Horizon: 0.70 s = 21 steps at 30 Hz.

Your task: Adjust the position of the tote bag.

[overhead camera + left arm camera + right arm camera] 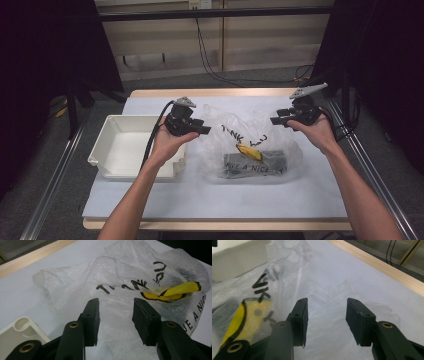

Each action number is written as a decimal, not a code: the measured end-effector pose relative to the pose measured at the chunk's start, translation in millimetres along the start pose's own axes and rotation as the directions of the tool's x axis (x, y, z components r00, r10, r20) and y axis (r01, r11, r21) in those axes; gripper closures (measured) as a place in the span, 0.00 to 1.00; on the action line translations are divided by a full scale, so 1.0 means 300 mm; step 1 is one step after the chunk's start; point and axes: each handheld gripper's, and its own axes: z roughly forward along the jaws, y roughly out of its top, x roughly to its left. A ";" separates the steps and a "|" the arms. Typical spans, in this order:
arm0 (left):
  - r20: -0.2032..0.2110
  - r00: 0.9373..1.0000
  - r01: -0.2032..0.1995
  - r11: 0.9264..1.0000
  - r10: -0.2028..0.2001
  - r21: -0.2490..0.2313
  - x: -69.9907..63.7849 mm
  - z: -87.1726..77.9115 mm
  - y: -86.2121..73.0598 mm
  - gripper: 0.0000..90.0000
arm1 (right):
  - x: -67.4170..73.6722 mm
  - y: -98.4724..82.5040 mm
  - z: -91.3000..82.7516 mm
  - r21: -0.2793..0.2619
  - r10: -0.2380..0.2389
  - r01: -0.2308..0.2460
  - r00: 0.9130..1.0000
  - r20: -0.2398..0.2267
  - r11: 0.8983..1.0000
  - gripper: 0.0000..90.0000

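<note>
A crumpled clear plastic bag [235, 125] printed with black letters and a yellow smiley lies in the middle of the white-covered table [225, 195]. A dark flat object [255, 162] shows through its near side. My left gripper [204, 130] hovers at the bag's left edge and is open. Its jaws stand apart over the bag [82, 277] with nothing pressed between them [115, 307]. At the bag's far right, my right gripper [275, 120] is open too. Thin film of the bag [287, 272] lies beyond its parted jaws [327, 308], and neither pad presses on it.
A white plastic bin [100, 150] stands left of the bag, under my left hand; its corner [22, 327] shows in the left gripper view. The table's wooden far edge [387, 267] runs behind. Cables hang at the far wall, and metal rails flank the table.
</note>
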 end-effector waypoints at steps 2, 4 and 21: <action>0.006 1.000 -0.005 1.000 0.005 0.023 0.013 0.024 0.009 0.65 | -0.010 0.005 0.007 0.006 0.000 0.000 1.000 -0.002 1.000 0.61; 0.024 1.000 -0.005 0.999 0.004 0.036 0.026 0.047 0.017 0.68 | -0.032 0.015 0.029 0.032 0.017 -0.016 1.000 -0.015 0.999 0.61; 0.027 0.999 0.019 0.998 -0.021 0.065 0.125 0.137 0.079 0.66 | -0.108 0.104 0.179 0.162 0.009 -0.012 1.000 0.017 0.987 0.54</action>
